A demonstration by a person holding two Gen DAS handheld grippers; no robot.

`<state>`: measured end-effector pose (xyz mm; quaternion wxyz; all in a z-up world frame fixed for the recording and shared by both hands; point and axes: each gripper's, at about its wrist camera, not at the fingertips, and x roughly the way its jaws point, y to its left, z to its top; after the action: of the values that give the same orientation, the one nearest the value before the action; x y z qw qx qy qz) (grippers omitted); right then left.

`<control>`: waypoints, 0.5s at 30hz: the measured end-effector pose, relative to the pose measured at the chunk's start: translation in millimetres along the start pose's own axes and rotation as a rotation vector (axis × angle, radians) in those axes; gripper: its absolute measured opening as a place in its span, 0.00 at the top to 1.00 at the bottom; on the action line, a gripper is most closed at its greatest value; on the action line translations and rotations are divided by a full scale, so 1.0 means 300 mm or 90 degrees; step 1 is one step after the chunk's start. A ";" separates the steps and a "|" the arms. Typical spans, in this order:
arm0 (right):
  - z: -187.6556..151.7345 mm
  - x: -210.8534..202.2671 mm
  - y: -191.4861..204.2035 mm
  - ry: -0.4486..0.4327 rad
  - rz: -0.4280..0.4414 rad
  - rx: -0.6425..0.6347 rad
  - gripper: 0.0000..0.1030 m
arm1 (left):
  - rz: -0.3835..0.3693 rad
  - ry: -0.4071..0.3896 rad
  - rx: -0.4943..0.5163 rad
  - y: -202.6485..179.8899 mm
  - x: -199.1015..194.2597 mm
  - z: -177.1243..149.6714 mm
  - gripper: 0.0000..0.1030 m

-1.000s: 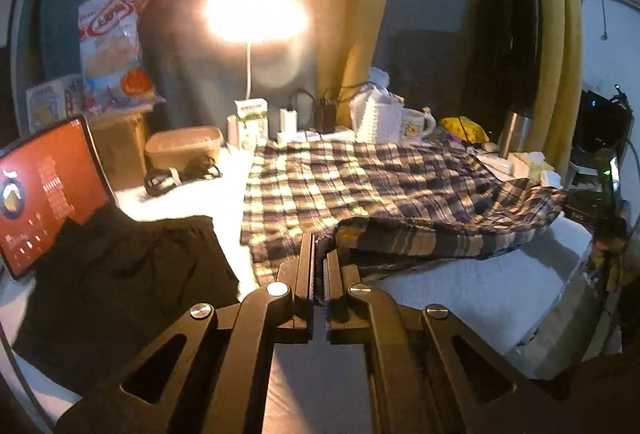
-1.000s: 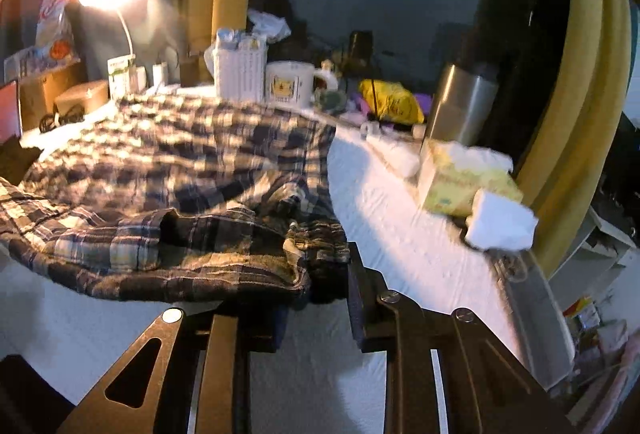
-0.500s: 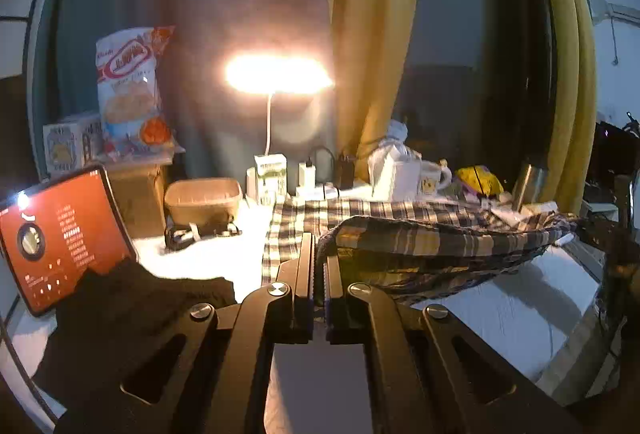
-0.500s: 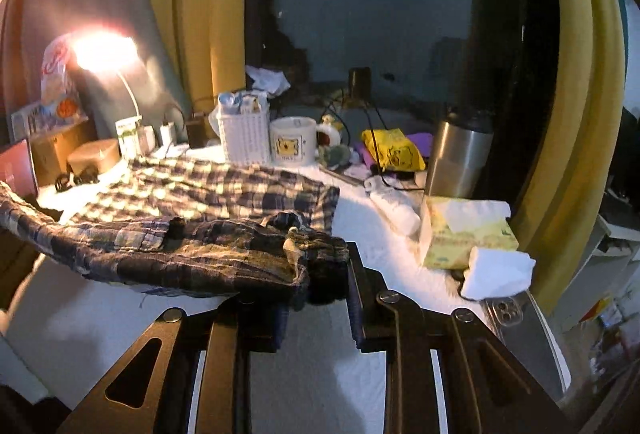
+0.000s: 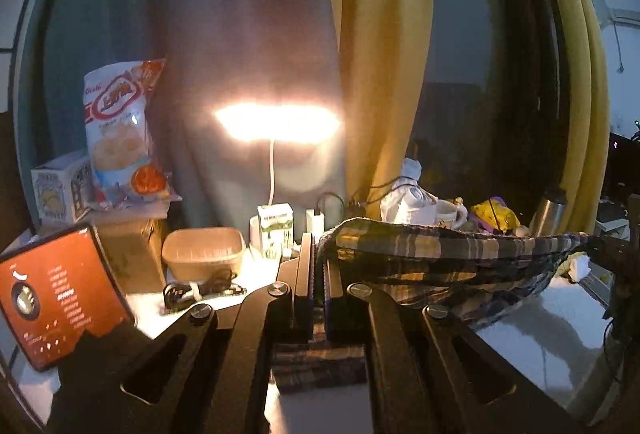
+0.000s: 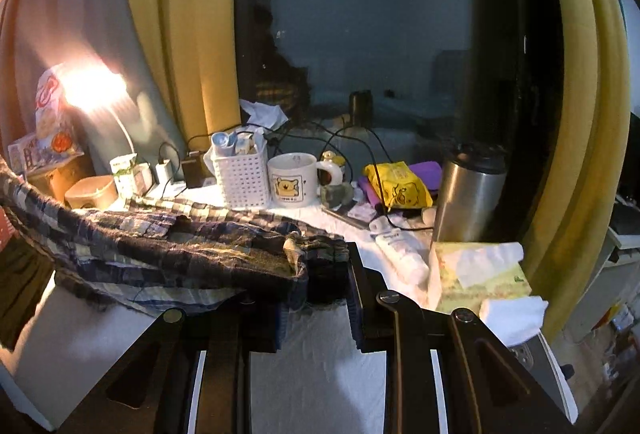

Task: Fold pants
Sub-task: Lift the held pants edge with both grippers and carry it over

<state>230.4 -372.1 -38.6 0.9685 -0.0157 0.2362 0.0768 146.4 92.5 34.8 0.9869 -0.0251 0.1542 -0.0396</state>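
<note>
The plaid pants [image 5: 448,254] hang stretched between my two grippers, lifted off the white table [image 5: 552,346]. My left gripper [image 5: 318,274] is shut on one corner of the fabric, which droops to the right. In the right wrist view the pants [image 6: 168,250] run leftward from my right gripper [image 6: 316,274], which is shut on a bunched corner. The far edge of the pants still lies on the table near the white basket [image 6: 242,174].
A lit lamp [image 5: 276,122], a snack bag [image 5: 120,126], a tablet [image 5: 56,298] and a dark garment [image 5: 100,374] stand left. A mug [image 6: 292,180], steel flask [image 6: 468,194], tube [image 6: 400,250] and tissue pack [image 6: 480,274] crowd the table's back and right.
Both grippers have risen and carried the held edge of the pants up off the table. The fabric now hangs taut between them.
</note>
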 end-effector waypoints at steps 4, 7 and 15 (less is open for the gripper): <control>0.031 0.046 -0.005 -0.005 -0.004 -0.001 0.76 | 0.000 0.003 0.006 0.005 0.074 0.034 0.98; 0.057 0.093 -0.006 -0.001 -0.023 -0.015 0.76 | -0.001 0.003 0.019 0.001 0.138 0.050 0.98; 0.105 0.236 -0.024 0.015 -0.039 -0.019 0.76 | -0.008 0.038 0.021 0.023 0.332 0.052 0.98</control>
<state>307.8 -367.1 -43.2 0.9673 -0.0381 0.2458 0.0502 246.1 91.5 19.0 0.9819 -0.0089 0.1828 -0.0494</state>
